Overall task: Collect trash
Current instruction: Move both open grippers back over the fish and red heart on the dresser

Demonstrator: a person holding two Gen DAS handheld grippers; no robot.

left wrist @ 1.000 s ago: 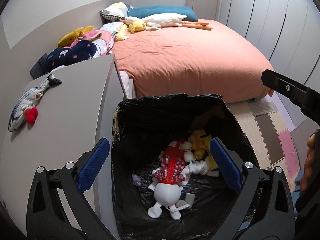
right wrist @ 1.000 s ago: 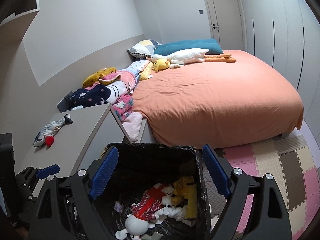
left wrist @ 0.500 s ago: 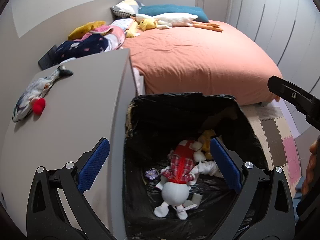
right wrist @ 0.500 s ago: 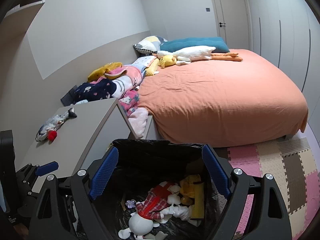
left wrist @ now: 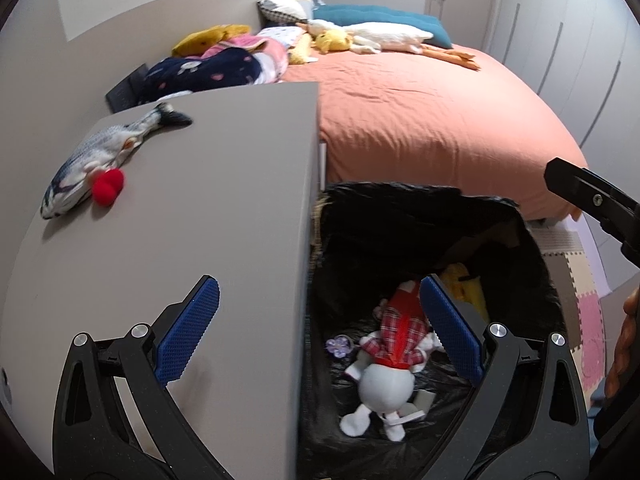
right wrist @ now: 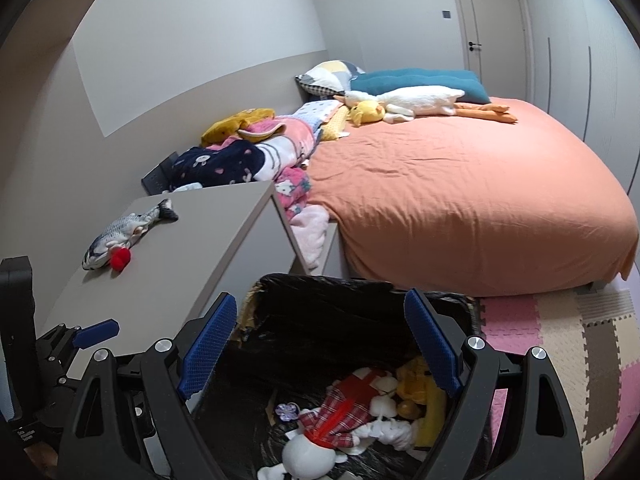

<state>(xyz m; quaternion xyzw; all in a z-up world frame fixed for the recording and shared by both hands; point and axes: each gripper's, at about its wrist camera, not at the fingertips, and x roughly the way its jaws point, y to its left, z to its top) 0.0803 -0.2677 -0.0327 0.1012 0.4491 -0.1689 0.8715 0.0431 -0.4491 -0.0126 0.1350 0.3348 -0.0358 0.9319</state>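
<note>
Left gripper (left wrist: 318, 326) jaws spread, empty; doll (left wrist: 390, 354) in bin (left wrist: 420, 216) between pads. Right gripper (right wrist: 318, 344) spread, empty. Toy fish (left wrist: 106, 158) beyond left jaw.

Black jaws, blue textured pads (left wrist: 188, 332)

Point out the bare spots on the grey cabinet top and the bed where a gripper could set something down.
The grey cabinet top is bare from the toy fish and red ball near its far left corner across to the edge by the bin. The orange bedspread is free through its middle and foot. Crowded: clothes pile along the wall side, plush goose and pillows at the head.
</note>
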